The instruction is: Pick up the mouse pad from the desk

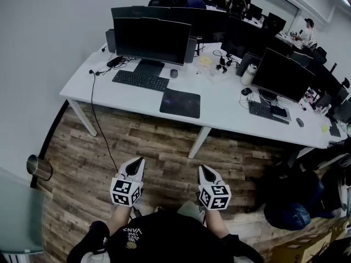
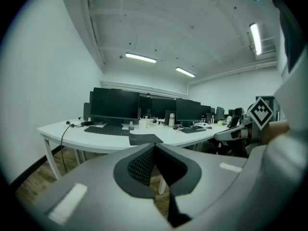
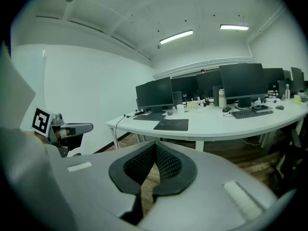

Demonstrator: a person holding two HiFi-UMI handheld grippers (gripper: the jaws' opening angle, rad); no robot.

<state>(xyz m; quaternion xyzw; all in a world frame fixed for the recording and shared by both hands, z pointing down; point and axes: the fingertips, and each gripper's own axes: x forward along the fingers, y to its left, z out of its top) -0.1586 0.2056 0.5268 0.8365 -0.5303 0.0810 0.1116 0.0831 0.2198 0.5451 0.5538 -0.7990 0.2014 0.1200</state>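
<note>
A: Risks from here?

B: Main one is that both sets of jaws are pressed together, with nothing in either. The left gripper [image 1: 137, 162] and right gripper [image 1: 204, 170] would have to part their jaws before arrival. A closed tip meeting the pad [image 1: 180, 103] would likely just shove it.

A: Shove it where?

B: Back along the desk [image 1: 225, 111], toward the keyboard [image 1: 140, 80] and mouse [image 1: 174, 73] just behind it. Pad looks thin and lies flat, with no raised edge to bite. I'd expect a jaw to scrape the desktop or skate over the top if it comes in too level.

A: Anything else?

B: Probably limp; taken by one corner it may droop and drag. Also a cable [image 1: 92, 100] hangs off the desk's left end. It is well apart from the pad, so a snag only if the left gripper swings wide.

A: Pad versus grippers?

B: Well apart. Both grippers are low over the wood floor [image 1: 159, 141], close to the person's body. Pad is up ahead on the desk, near its front edge, between the lines of the two grippers and a shade nearer the right one's. In the left gripper view it sits straight ahead above the jaws; in the right gripper view, ahead and slightly right. Approach not yet made.
</note>
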